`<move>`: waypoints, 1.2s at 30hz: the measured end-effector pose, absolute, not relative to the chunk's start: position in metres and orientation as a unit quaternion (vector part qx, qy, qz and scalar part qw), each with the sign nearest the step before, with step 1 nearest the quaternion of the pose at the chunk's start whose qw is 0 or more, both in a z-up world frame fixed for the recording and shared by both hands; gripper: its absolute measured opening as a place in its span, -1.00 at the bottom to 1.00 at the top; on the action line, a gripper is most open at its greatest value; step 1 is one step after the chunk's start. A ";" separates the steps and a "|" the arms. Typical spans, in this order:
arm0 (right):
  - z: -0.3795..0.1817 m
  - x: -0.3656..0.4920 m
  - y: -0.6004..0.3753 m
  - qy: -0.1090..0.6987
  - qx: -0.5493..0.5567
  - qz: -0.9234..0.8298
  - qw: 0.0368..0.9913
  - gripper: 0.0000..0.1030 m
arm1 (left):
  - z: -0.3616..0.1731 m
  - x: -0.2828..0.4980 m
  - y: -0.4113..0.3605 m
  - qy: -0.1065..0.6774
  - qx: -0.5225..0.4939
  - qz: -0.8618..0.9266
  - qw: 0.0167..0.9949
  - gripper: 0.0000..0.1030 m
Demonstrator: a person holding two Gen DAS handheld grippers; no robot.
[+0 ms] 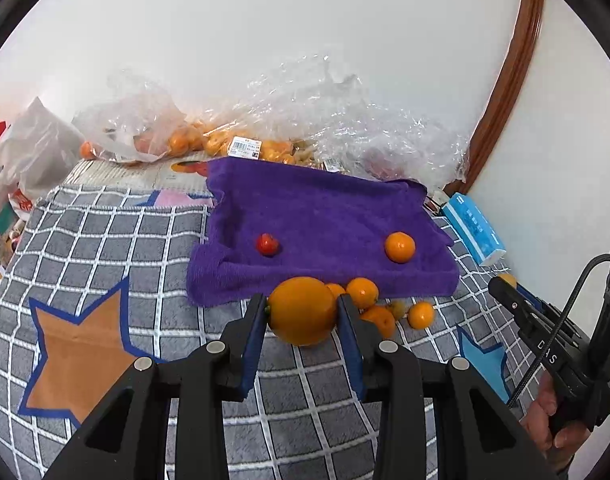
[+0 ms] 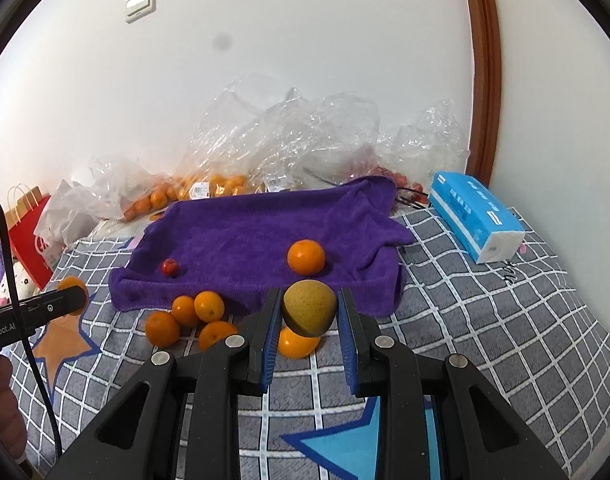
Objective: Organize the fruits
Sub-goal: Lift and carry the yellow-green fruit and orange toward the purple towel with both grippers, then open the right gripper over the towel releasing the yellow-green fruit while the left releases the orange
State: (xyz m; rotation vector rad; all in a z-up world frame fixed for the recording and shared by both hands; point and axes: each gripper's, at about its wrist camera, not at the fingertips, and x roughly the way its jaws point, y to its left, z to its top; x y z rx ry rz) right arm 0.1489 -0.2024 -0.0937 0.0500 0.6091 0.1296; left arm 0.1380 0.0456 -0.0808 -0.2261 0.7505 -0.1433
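Fruit is split between both tools: the left hand-held gripper [image 1: 301, 312] is clamped on one large orange [image 1: 303, 310], and the right hand-held gripper [image 2: 310, 312] is clenched on one yellow-green fruit [image 2: 310, 307], possibly a pear. Both are held just above the checked blanket [image 2: 485, 320], at the near edge of the purple towel [image 2: 245, 236]. On the towel lie two pieces, well apart: one small red fruit [image 2: 170, 267] and one tangerine [image 2: 306, 256]. Five loose tangerines [image 2: 209, 306] cluster on the blanket in front of the towel, one partly hidden under the held yellow-green fruit. Behind the towel, clear plastic bags [image 2: 297, 132] hold more tangerines, too crumpled to count. One blue tissue pack [image 2: 475, 216] lies to the right.
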 end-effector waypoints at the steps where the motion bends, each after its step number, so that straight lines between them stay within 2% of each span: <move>1: -0.093 0.151 -0.202 0.299 0.024 0.064 0.952 -0.47 | -0.081 0.140 0.046 0.365 -0.109 -0.070 0.922 -0.35; 20: -0.091 0.199 -0.199 0.292 0.025 0.061 0.954 -0.47 | -0.087 0.192 0.044 0.369 -0.112 -0.072 0.920 -0.35; 36: -0.079 0.242 -0.219 0.285 0.022 0.045 0.957 -0.47 | -0.089 0.230 0.081 0.371 -0.127 -0.030 0.919 -0.35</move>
